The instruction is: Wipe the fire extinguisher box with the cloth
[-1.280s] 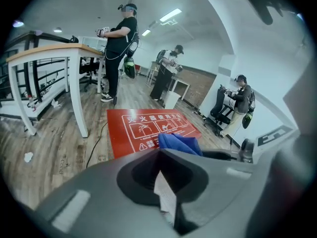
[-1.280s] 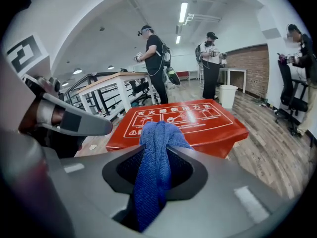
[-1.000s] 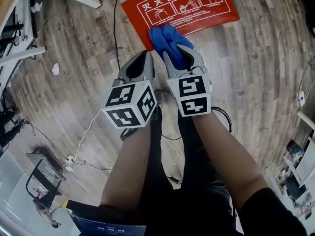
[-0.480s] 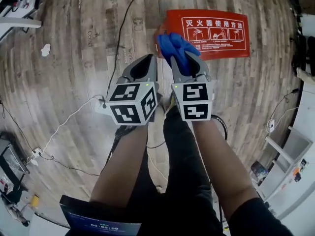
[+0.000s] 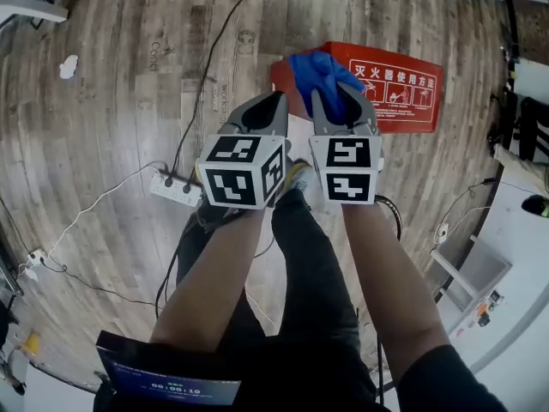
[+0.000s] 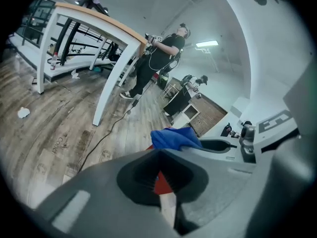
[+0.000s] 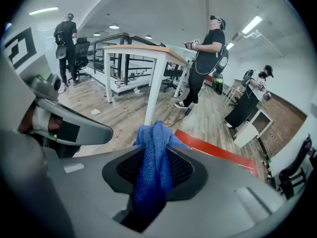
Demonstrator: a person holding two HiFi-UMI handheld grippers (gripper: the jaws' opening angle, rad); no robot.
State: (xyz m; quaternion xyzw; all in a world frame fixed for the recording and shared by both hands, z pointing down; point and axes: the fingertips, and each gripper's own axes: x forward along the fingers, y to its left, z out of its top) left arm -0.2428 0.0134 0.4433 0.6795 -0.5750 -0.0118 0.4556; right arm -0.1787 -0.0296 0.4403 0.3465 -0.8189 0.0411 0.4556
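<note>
The right gripper (image 5: 342, 108) has its jaws clenched on the blue cloth (image 5: 322, 71), which bunches out past the tips over the left end of the red box (image 5: 403, 93). The box lies flat on the floor (image 5: 111, 101). The left gripper (image 5: 260, 112), just beside, has its jaws closed on nothing.
</note>
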